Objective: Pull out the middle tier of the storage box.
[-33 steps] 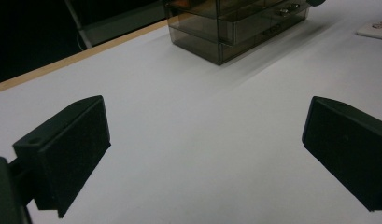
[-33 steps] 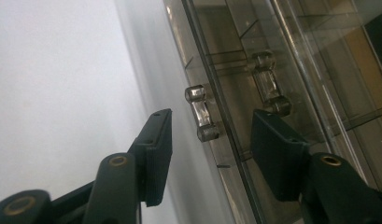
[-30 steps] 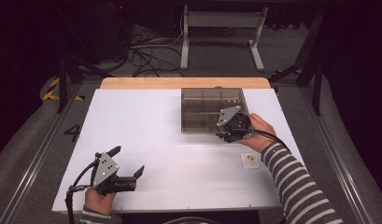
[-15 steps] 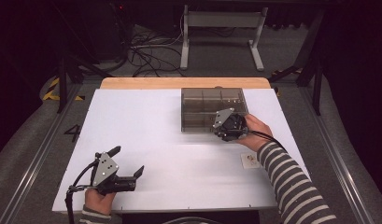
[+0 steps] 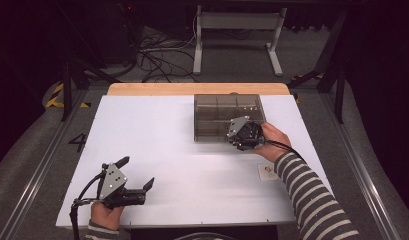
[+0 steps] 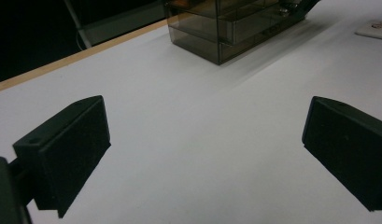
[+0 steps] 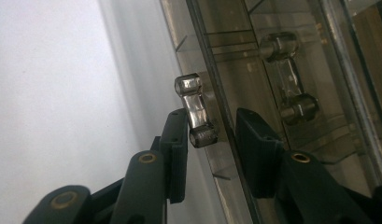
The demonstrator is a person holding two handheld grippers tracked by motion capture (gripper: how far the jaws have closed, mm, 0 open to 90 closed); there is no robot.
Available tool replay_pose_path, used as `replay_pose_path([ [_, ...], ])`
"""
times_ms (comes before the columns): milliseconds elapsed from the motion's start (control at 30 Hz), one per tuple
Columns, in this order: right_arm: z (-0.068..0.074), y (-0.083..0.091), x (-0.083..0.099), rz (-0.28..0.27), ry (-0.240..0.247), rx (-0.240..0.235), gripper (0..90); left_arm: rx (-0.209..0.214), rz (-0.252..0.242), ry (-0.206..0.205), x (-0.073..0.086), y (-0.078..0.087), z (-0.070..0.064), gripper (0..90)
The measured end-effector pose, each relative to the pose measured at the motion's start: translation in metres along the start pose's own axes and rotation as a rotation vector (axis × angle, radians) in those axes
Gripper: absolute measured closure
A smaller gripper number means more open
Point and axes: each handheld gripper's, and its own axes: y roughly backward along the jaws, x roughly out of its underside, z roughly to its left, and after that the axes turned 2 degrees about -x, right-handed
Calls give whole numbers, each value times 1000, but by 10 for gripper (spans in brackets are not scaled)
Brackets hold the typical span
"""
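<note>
Reaching to the near front of the smoky transparent plastic drawer box (image 5: 227, 115), I hold my right gripper (image 5: 237, 139) against its lower right part on the white table top (image 5: 157, 135). Along that gripper's own view, my two black jaws stand a little apart, one on each side of the small clear plastic drawer handle (image 7: 194, 112); the left one lies just beside the handle's lower knob, the right one sits against the box's tinted wall, and I cannot tell whether either really presses. A reflection of the handle shows in the wall farther right. My left gripper (image 5: 137, 175) rests well apart, near the table's front left, its jaws spread wide with nothing between them. A small white card (image 5: 268, 172) lies beside my striped sleeve (image 5: 312, 200).
</note>
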Motion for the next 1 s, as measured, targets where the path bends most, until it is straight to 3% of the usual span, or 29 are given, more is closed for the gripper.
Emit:
replay_pose_path([
  [333, 4, 8, -1, -10, -9, -5, 658, -1, 1, -3, 0, 0, 0, 16],
  [467, 8, 13, -1, -9, -4, -22, 661, 2, 2, 1, 0, 0, 0, 16],
  [500, 8, 14, 0, -2, 20, -39, 662, 2, 2, 2, 0, 0, 0, 16],
  [533, 9, 15, 0, -10, 4, -39, 663, 2, 2, 2, 0, 0, 0, 16],
  [1000, 20, 21, 0, 20, 26, -119, 685, 2, 2, 1, 0, -1, 0, 16],
])
